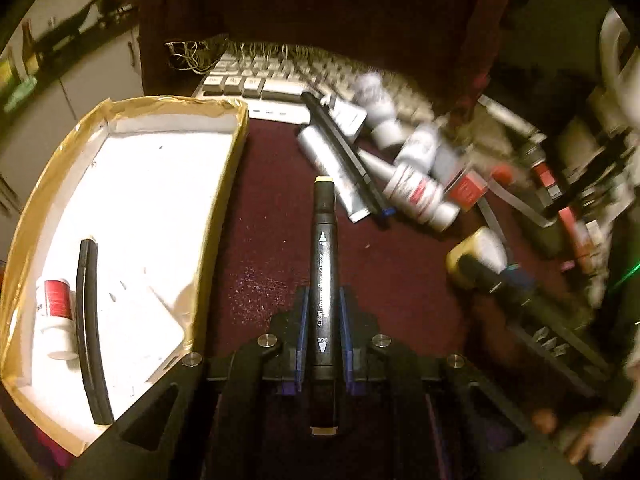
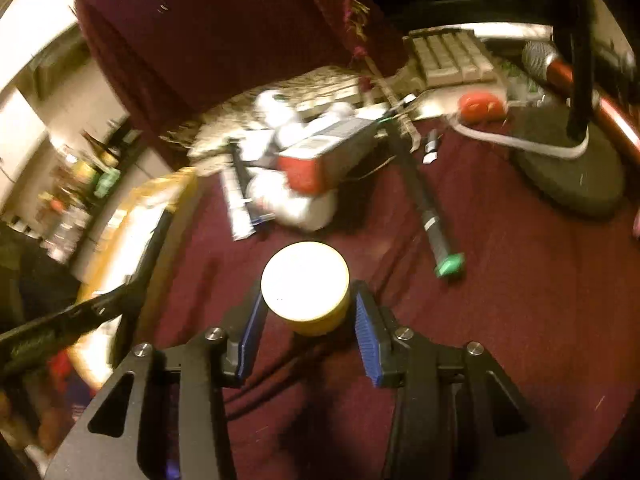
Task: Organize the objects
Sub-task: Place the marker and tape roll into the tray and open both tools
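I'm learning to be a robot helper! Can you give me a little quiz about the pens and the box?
1. True or false: the left gripper grips a black marker.
2. What sits between the right gripper's fingers: A) round yellow jar, B) spoon, C) red box?
3. Which two things already lie in the cardboard tray?

Key: 1 true. 2 A. 3 a black pen and a red-labelled bottle.
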Demonstrator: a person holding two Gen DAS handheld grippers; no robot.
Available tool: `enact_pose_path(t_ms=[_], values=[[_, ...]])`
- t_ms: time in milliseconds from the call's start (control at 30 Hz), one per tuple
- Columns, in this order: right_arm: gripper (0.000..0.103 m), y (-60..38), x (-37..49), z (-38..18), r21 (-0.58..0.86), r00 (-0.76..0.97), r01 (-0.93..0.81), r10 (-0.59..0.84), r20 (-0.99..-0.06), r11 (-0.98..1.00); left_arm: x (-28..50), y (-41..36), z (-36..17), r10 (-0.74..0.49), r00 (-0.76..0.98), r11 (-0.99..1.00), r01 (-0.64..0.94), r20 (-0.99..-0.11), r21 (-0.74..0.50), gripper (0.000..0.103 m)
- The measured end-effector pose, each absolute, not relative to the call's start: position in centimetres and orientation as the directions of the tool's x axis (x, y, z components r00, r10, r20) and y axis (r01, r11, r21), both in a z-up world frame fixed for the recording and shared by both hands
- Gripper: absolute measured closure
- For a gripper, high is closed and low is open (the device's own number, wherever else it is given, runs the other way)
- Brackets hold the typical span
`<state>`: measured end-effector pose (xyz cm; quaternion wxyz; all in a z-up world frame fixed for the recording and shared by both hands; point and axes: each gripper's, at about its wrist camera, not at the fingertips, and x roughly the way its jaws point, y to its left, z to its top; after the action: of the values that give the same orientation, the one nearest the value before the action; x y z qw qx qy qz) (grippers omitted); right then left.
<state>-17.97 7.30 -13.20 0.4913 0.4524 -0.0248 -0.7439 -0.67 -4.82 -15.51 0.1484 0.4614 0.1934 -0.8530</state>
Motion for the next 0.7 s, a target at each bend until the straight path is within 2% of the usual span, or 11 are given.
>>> enact_pose_path(t_ms=[167, 300, 467, 567, 700], values=[[0.063, 5.0, -13.0, -9.2, 0.458, -0.071, 0.805, -0.827, -0.558, -0.378, 2.2, -9.1, -12.6, 0.022, -0.638, -0.845, 0.399, -0.770, -0.355, 0.091], [0.063, -0.7, -10.9, -7.8, 0.430, 0.010, 0.857, -0.824, -0.567, -0.286, 4.6, -13.3, -11.3, -0.043, -0.657, -0.819, 0.454, -0.752, -0.350, 0.091], [0.063, -8.6, -9.4, -8.1, 0.390, 0.069, 0.890, -0.775, -0.628, -0.236, 6.1, -19.7, -11.8, -0.175, -0.630, -0.750, 0.583, -0.757, -0.312, 0.091], [0.063, -12.1, -9.4, -9.6, 0.374, 0.088, 0.896, -0.729, -0.679, -0.240, 5.1, -22.3, -13.1, -0.174, -0.614, -0.711, 0.620, -0.770, -0.333, 0.091], [0.063, -14.4, -9.0, -11.2, 0.319, 0.044, 0.908, -0.696, -0.717, -0.272, 3.8, -23.4, -14.8, -0.178, -0.558, -0.698, 0.653, -0.811, -0.296, 0.091]])
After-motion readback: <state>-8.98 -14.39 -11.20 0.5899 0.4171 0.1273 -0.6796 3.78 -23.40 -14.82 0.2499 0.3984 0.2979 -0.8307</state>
